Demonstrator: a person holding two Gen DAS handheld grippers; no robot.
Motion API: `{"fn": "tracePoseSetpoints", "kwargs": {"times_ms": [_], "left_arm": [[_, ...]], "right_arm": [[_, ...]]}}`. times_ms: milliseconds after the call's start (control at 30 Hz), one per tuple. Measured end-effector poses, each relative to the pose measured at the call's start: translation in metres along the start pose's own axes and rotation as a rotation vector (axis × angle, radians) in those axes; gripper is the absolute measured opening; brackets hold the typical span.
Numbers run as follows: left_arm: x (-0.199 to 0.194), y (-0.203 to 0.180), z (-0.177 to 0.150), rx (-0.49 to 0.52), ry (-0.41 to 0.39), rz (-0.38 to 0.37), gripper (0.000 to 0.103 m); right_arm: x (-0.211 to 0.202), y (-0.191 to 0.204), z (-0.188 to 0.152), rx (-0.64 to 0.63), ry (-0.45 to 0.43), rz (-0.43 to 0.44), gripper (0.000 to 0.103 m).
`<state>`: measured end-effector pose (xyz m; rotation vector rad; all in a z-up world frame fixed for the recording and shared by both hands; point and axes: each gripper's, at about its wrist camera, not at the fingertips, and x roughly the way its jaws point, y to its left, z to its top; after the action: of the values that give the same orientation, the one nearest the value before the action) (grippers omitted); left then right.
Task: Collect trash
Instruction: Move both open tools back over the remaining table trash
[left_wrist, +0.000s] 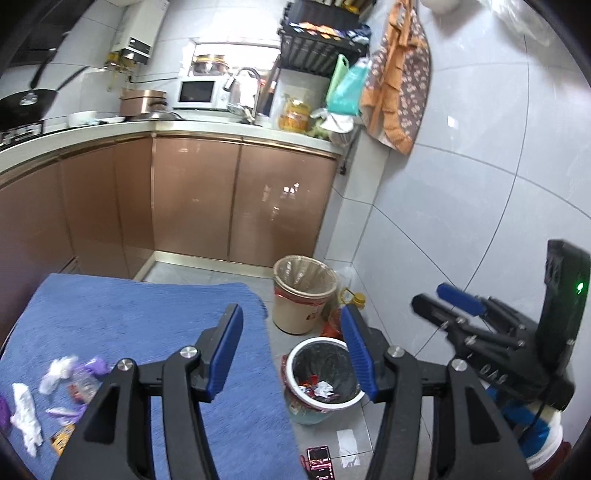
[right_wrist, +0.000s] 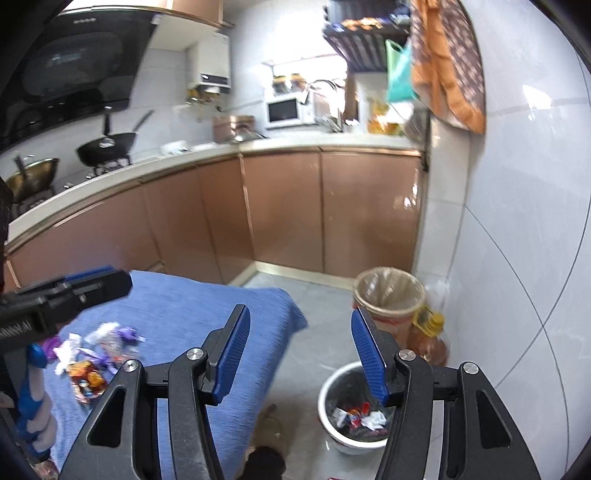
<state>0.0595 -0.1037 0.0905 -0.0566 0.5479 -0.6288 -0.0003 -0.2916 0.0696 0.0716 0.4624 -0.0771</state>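
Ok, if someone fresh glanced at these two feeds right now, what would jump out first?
Probably the litter of wrappers and crumpled tissue on the blue cloth, lower left. Next, the small white bin on the floor beside the cloth, already holding some wrappers, with a taller lined bin behind it by the wall. Both grippers, left and right, are open and empty.

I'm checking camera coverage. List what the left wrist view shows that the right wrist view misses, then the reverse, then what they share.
Left wrist only: a phone lying on the floor, its screen lit.

Right wrist only: the range hood and a brass-coloured wok on the stove.

Both: the blue cloth with scattered wrappers, the white bin holding trash, the taller beige bin, the microwave, and both tongs open, left and right.
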Motion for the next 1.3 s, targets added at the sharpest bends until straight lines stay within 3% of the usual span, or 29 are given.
{"fn": "tracePoseSetpoints", "kwargs": {"times_ms": [467, 833, 1000, 1300], "left_arm": [[-0.114, 0.078, -0.013, -0.025, -0.109, 0.149, 0.054], [-0.172, 0.147, -0.028, -0.063, -0.113, 0.245, 0.054], [-0.183, 0.189, -0.047, -0.106, -0.094, 0.299, 0.054], [-0.182, 0.27, -0.09, -0.175, -0.015, 0.359, 0.053]], "right_arm": [[-0.055, 0.086, 0.025, -0.086, -0.088, 0.128, 0.057], [-0.069, 0.129, 0.027, -0.126, -0.092, 0.235, 0.057], [-0.051, 0.142, 0.022, -0.147, -0.064, 0.286, 0.057], [0.019, 0.155, -0.005, -0.16, 0.058, 0.354, 0.057]]}}
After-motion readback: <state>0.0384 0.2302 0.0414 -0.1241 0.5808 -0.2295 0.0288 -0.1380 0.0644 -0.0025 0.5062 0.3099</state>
